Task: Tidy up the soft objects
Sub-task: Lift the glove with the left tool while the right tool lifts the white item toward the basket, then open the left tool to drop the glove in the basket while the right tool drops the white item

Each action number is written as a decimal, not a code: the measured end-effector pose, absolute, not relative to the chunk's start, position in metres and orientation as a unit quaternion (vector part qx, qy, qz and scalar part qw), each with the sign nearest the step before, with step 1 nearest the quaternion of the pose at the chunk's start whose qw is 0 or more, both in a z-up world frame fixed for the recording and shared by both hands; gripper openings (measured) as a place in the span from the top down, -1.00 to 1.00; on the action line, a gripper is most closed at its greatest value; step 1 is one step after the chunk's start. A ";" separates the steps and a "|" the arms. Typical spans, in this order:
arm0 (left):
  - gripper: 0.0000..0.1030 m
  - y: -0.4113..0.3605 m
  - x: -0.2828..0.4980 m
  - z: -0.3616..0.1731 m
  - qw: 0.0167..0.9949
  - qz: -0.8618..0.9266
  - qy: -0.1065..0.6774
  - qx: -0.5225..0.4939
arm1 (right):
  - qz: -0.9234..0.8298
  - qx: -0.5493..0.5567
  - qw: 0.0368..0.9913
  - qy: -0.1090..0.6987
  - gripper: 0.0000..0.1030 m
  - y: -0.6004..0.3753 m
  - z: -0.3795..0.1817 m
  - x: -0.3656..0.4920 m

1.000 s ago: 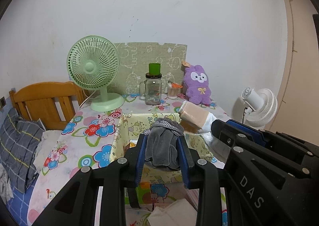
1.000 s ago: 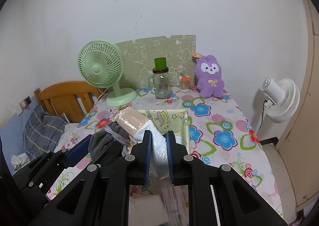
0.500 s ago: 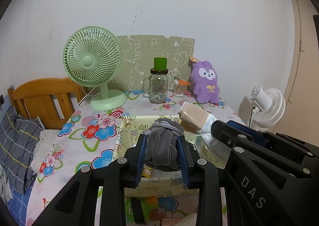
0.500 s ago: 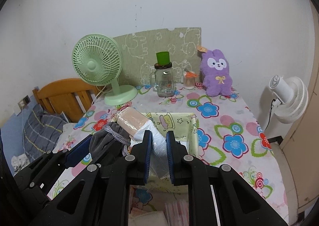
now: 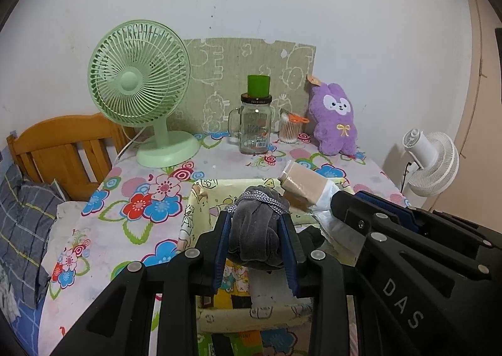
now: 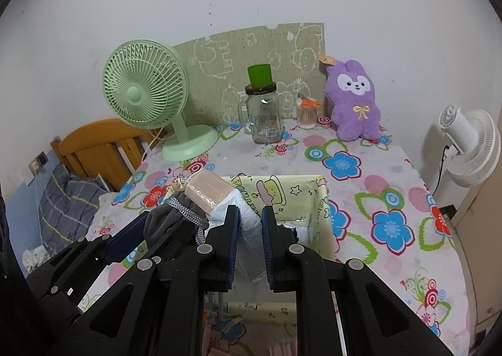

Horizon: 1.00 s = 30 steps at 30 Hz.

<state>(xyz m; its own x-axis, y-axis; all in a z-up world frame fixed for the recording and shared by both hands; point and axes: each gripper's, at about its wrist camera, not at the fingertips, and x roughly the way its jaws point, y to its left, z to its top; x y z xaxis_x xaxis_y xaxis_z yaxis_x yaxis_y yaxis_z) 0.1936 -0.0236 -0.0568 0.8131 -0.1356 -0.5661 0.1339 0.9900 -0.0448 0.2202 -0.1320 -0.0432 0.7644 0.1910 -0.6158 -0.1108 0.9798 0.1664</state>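
Both of your grippers have travelled forward over the last second, so the yellow cartoon-print fabric storage box (image 6: 320, 199) now sits right beneath them and the far counter (image 6: 408, 199) with its floral cloth fills more of each view. Your left gripper (image 5: 255, 241) is clamped on a rolled grey fleece garment with a braided grey cord (image 5: 257, 224), held above the near side of the box. Your right gripper (image 6: 251, 227) is pinching the white plastic wrap of a beige rolled bundle (image 6: 210, 189), whose beige end juts forward to the left over the box's rim, just beside the grey roll. Beyond the box stand a mint-green desk fan (image 5: 139, 80), a glass handled jar (image 5: 254, 127) and a purple plush rabbit (image 5: 335, 117).
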 end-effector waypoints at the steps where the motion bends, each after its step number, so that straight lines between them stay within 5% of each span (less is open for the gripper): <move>1: 0.40 -0.023 0.197 -0.058 0.951 -0.073 0.300 -0.001 | 0.081 0.060 0.937 0.335 0.66 -0.132 -0.045 0.223; 9: 0.32 -0.022 0.218 -0.073 0.942 -0.082 0.326 -0.007 | 0.082 0.069 0.928 0.356 0.66 -0.135 -0.061 0.243; 14: -0.21 -0.016 0.228 -0.082 0.938 -0.068 0.341 -0.017 | 0.076 0.071 0.925 0.366 0.67 -0.139 -0.070 0.251; 30: -0.69 -0.020 0.218 -0.087 0.934 -0.080 0.347 0.016 | 0.085 0.076 0.913 0.391 0.63 -0.136 -0.088 0.264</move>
